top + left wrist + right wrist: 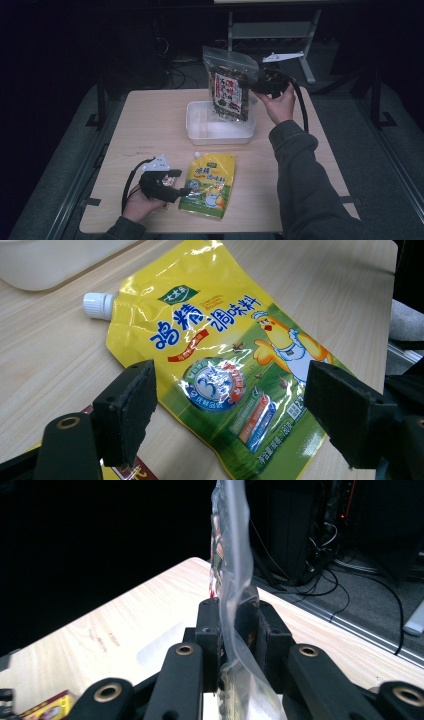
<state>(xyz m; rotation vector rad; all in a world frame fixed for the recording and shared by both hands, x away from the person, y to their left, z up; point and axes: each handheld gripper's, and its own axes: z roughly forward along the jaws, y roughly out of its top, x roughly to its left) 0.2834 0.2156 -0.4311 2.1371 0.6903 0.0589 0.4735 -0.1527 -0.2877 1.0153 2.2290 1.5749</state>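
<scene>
Lighting is dim overall. In the high view the table (150, 125) is the only lit surface; the surroundings fall to near black. Contrast is low and fine detail is soft. In the left gripper view, overhead light produces white glare streaks on the glossy yellow pouch (220, 365); its print is sharp, while the near black pads (127, 412) are slightly soft. In the right gripper view, the clear bag (232, 555) catches pale highlights against a dark background.
</scene>
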